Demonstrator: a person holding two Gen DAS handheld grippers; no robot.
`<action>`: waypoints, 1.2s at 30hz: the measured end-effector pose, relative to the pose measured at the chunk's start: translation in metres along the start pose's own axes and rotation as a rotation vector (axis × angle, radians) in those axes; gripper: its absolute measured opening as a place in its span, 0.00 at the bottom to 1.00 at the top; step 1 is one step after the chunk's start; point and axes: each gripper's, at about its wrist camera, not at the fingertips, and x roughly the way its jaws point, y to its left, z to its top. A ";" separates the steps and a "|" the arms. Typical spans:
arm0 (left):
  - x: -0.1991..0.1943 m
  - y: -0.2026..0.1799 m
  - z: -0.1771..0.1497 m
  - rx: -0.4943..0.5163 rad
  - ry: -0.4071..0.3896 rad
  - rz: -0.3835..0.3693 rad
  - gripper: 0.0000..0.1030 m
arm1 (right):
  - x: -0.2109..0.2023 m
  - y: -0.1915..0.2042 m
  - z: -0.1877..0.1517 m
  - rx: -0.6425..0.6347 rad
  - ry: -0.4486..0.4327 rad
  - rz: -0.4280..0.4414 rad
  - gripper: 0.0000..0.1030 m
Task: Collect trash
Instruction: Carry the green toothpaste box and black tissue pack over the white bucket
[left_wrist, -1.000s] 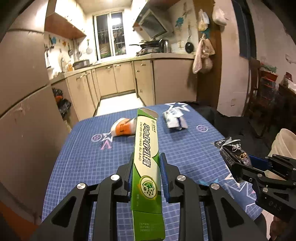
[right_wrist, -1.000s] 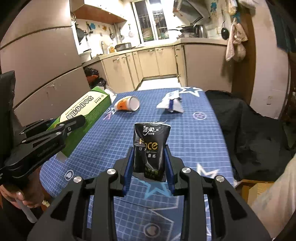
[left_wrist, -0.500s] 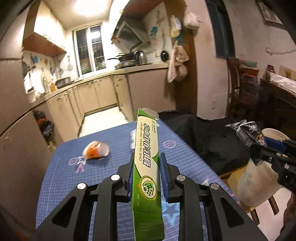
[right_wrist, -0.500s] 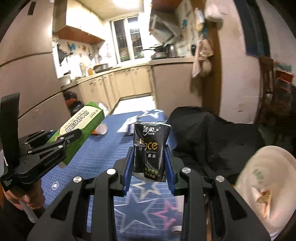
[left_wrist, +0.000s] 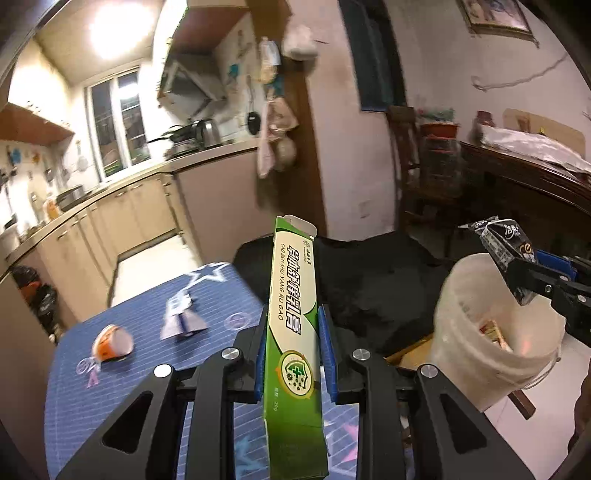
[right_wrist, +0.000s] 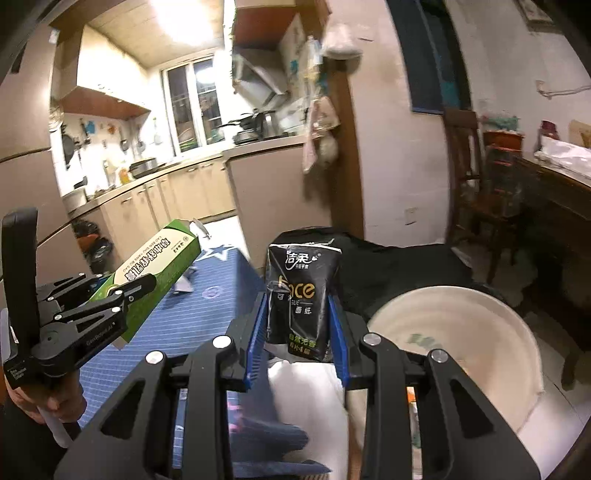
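**Both grippers loaded beside the bin**

Left gripper (left_wrist: 295, 350) has its blue pads clamped against the two long sides of a green toothpaste box (left_wrist: 293, 325), which stands nearly upright between them with its opened flap at the top. From the right wrist view the same box (right_wrist: 155, 273) slants up and away out of the left gripper (right_wrist: 110, 295), over the near edge of the blue table (right_wrist: 192, 317).

Right gripper (right_wrist: 297, 332) is closed on a black tissue pack (right_wrist: 303, 295) (white and gold lettering on its face), held upright with its crumpled top above the fingertips. In the left wrist view this pack (left_wrist: 506, 258) hangs above the rim of a white bucket (left_wrist: 465, 332), which stands off the table's right end; some wrappers lie inside it, though what they are is hard to make out. The right wrist view shows the bucket (right_wrist: 480, 332) low and to the right of the gripper, its mouth tilted toward the camera.

Two pieces of trash lie on the table (left_wrist: 147, 332) well behind the left gripper: an orange and white cup (left_wrist: 112, 341) on its side, and, just to its right, a flattened white carton (left_wrist: 183, 321). A black cloth (left_wrist: 369, 280) covers something beyond the table's far right corner
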 end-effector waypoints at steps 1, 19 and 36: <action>0.003 -0.010 0.003 0.012 -0.002 -0.012 0.25 | -0.001 -0.007 -0.001 0.007 -0.002 -0.010 0.29; 0.049 -0.143 0.028 0.192 -0.005 -0.253 0.25 | -0.030 -0.121 -0.020 0.083 0.001 -0.233 0.29; 0.091 -0.205 0.016 0.284 0.057 -0.472 0.25 | -0.023 -0.175 -0.046 0.130 0.074 -0.306 0.29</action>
